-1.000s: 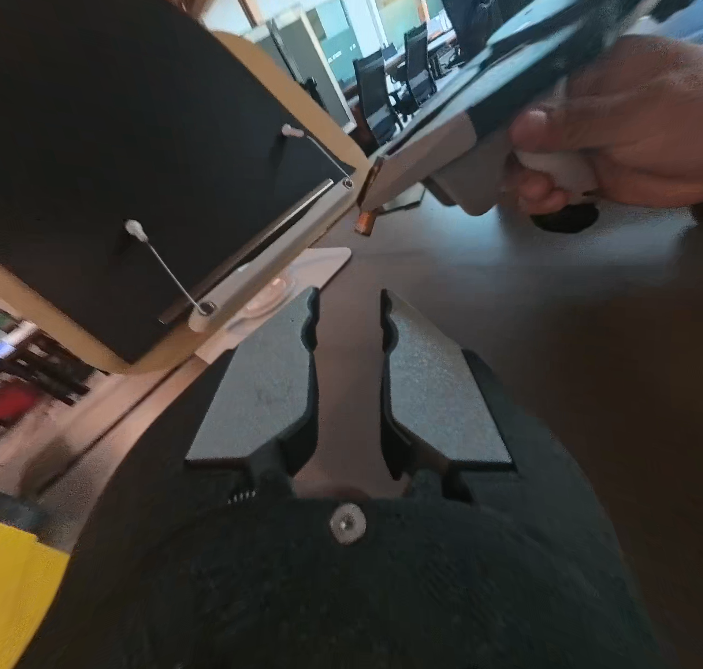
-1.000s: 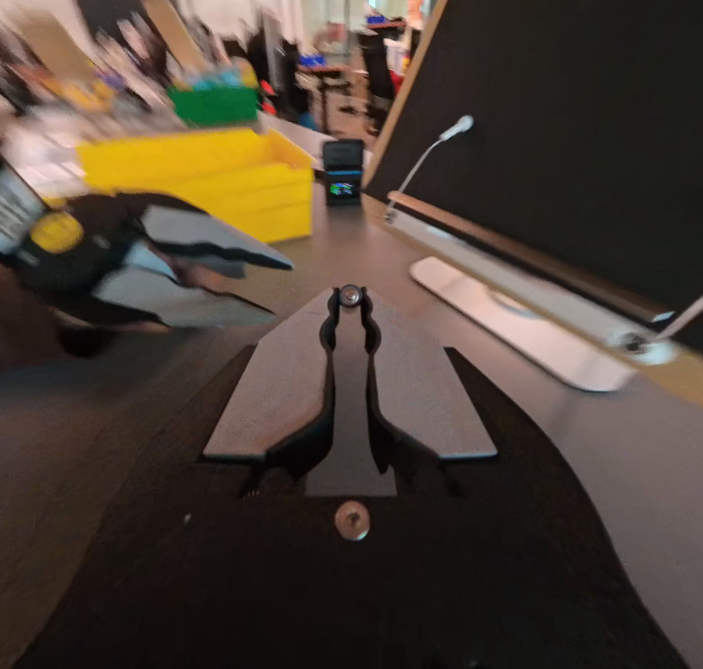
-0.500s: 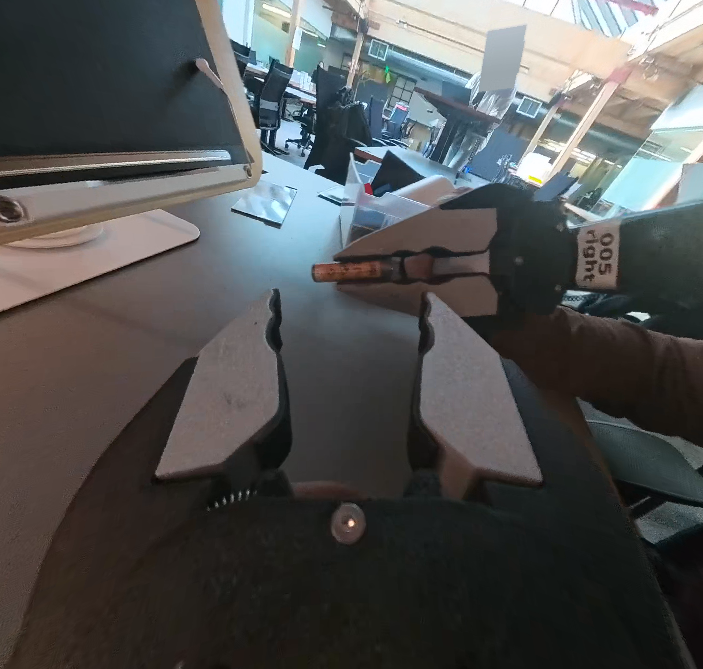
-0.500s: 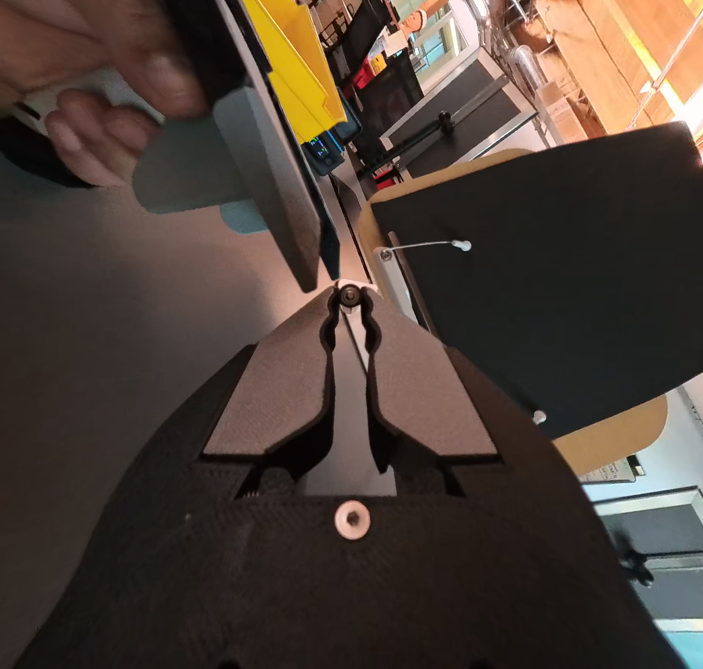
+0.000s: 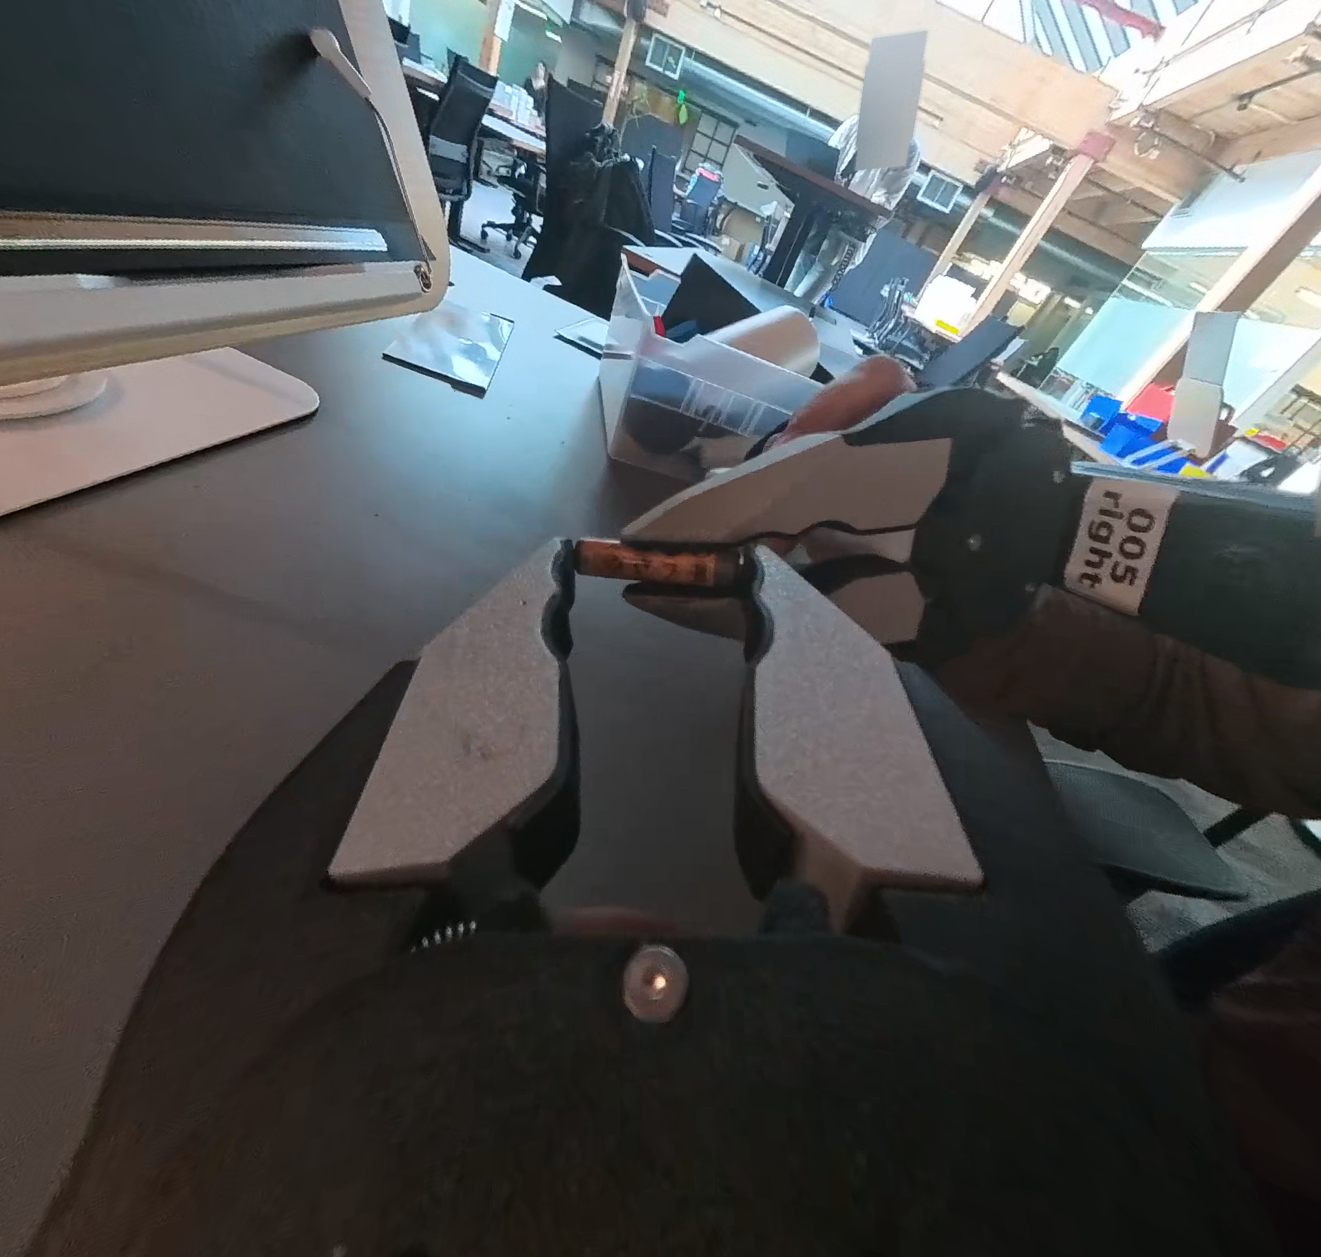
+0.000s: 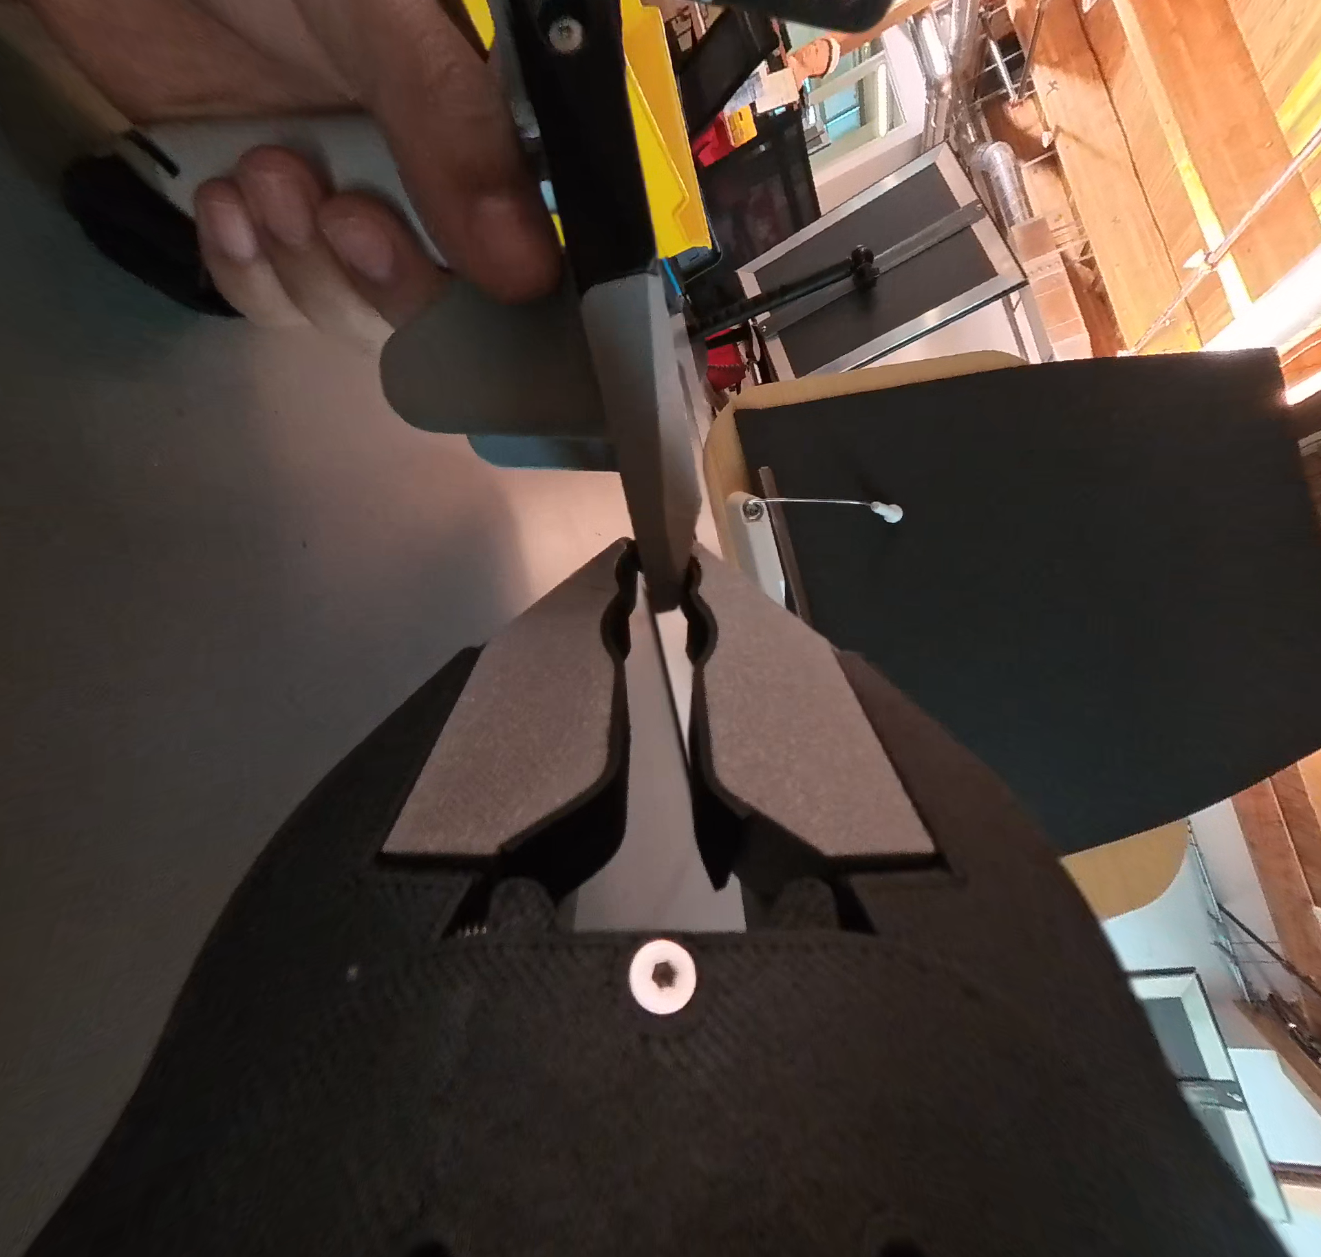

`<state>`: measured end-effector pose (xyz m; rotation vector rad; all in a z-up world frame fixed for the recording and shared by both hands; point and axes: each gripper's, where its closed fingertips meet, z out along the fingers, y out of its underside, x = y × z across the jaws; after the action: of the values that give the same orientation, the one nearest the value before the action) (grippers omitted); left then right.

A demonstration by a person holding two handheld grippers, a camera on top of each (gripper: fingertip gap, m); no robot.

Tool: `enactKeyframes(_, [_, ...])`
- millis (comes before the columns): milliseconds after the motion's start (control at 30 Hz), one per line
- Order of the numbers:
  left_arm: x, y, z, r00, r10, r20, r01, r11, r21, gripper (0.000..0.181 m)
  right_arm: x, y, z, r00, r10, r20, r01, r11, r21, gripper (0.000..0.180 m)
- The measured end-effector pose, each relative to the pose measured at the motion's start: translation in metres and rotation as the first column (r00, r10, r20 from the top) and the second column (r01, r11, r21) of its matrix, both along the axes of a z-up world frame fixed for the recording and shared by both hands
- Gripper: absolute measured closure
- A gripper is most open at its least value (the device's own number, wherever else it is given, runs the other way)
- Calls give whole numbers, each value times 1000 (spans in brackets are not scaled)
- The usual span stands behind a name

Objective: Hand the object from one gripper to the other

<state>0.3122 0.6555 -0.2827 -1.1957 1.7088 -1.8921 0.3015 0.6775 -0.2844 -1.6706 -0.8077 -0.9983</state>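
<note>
Tongs on my left (image 5: 654,572) are spread wide, with the battery (image 5: 654,568) lying crosswise between the two tips: its left end sits at the notch of the left finger and its right end at the right finger, so it spans the gap. I cannot tell whether the left fingers are pressing it yet. It is a small orange-brown cylinder with a dark end, held above the dark bench (image 5: 214,579).

To the far left of that view stands a black board (image 5: 179,79) on a pale stand with a flat white base. Farther right on the bench are a shiny foil sheet (image 5: 450,354) and a clear plastic tub (image 5: 686,401).

My right tongs (image 5: 686,568) come in from the right in the left wrist view, pinching the battery along its length between their grey fingers, my sleeve (image 5: 1144,708) behind them.

From the right wrist view, the right tongs (image 6: 661,579) are nearly pressed together, and a grey finger of the left tongs (image 6: 654,436) crosses just at their tips, hiding the battery. My hand (image 6: 322,115) grips the left handle at upper left, with a yellow bin (image 6: 657,150) behind it.
</note>
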Motion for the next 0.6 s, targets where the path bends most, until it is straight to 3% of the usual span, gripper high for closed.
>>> enactKeyframes(167, [3,7,-4,997,59,56,-69,980,188,137,7,0,-7,984,-8,-178,4,1000,-22,166])
enactKeyframes(333, [5,29,10,932,172,318,-314,822,476,137,28,-10,-16,813,-14,-582,-32,997,-70,154])
enactKeyframes(433, [2,29,16,871,130,474,-433,658,616,137,33,-13,-14,598,16,-801,-89,995,-47,147])
enactKeyframes(500, [1,23,11,842,59,536,-482,529,698,137,23,-13,-8,397,68,-916,-171,985,-1,136])
enactKeyframes(600, [1,12,-3,843,-34,536,-481,397,782,137,2,-14,5,93,133,-987,-314,944,98,140])
